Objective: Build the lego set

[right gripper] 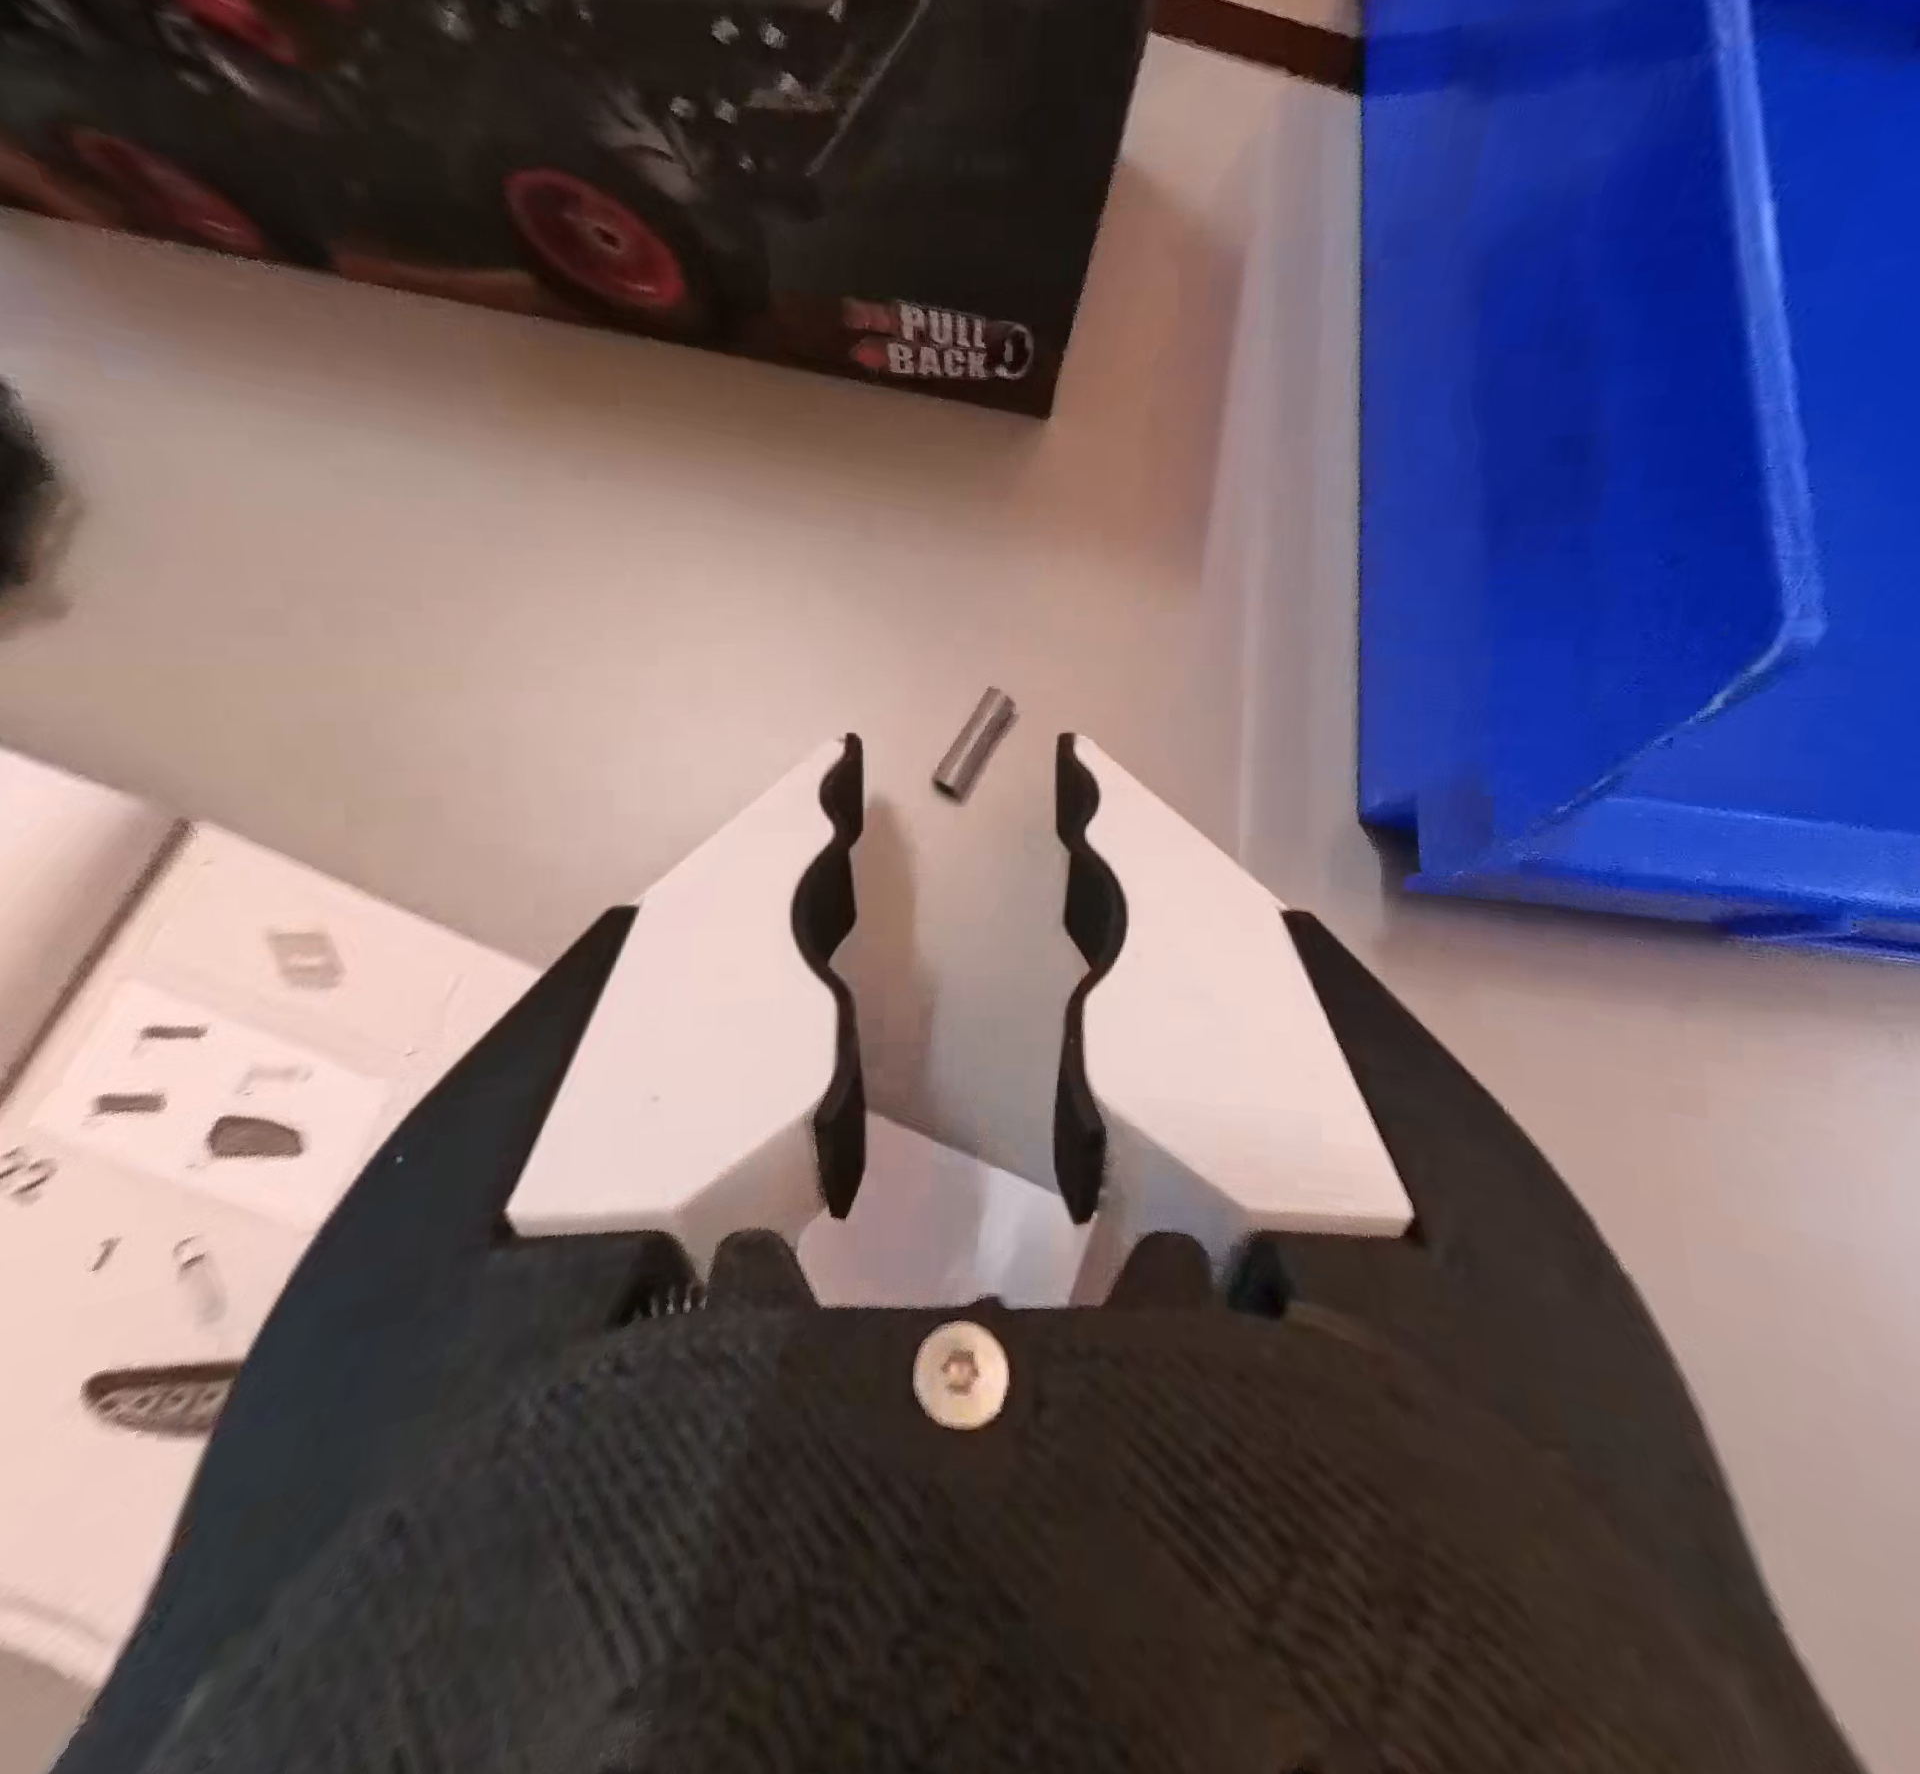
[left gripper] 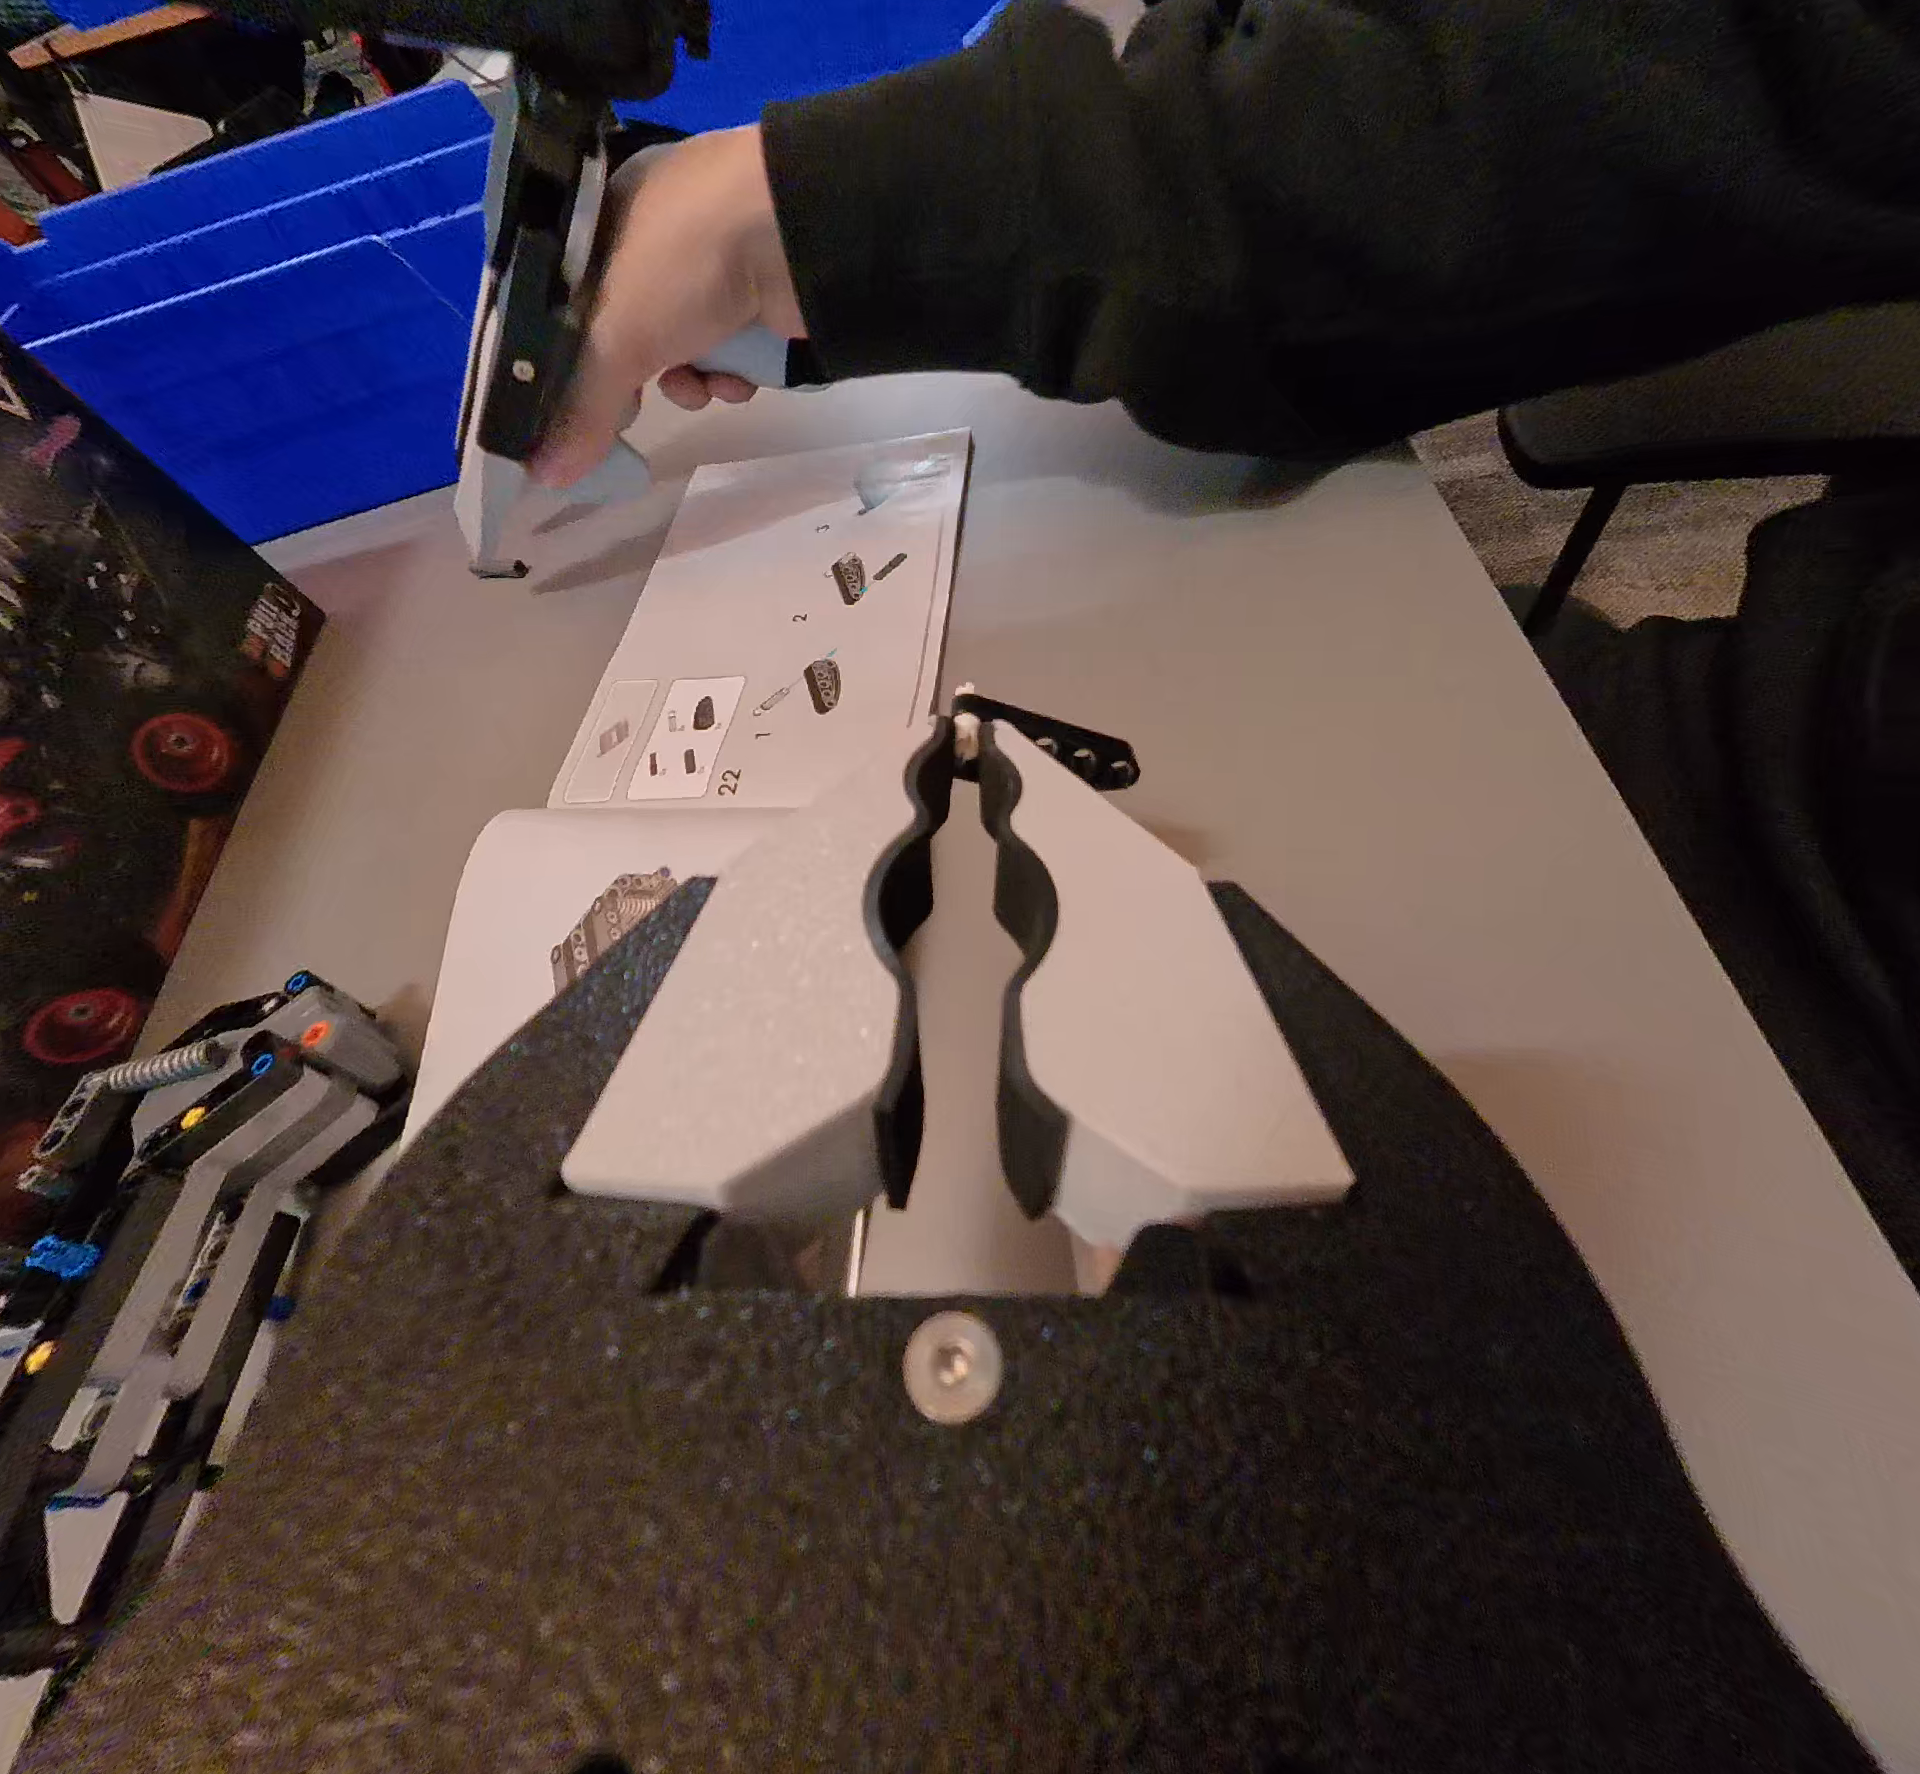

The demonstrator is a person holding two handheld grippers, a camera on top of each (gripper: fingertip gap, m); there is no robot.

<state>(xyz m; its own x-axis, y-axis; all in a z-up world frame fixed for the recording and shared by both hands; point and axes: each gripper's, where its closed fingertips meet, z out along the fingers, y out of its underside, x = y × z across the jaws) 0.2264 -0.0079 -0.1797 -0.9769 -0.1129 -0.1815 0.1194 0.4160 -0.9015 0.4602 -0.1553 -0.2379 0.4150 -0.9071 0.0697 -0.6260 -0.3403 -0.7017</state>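
My left gripper [left gripper: 964, 737] is shut on a black lego beam with holes [left gripper: 1070, 745]; a small white pin [left gripper: 964, 725] shows at its fingertips. The beam sticks out to the right, just above the table. My right gripper [right gripper: 958, 748] is open, and a small grey sleeve piece [right gripper: 975, 742] lies on the table between its fingertips. The right gripper also shows in the left wrist view [left gripper: 499, 569], tip down on the table, held by a hand. The open instruction booklet [left gripper: 810, 623] lies ahead of the left gripper. The partly built grey and black lego chassis [left gripper: 177, 1205] lies at lower left.
The dark lego set box [right gripper: 582, 114] stands at the table's far left. Blue plastic bins [right gripper: 1621, 394] stand right of the sleeve piece; they also show behind the booklet [left gripper: 270, 311]. A black-sleeved arm [left gripper: 1351, 197] crosses above. The table edge [left gripper: 1621, 789] runs on the right. Across from one pair of fingers to the other is roughly 30 cm.
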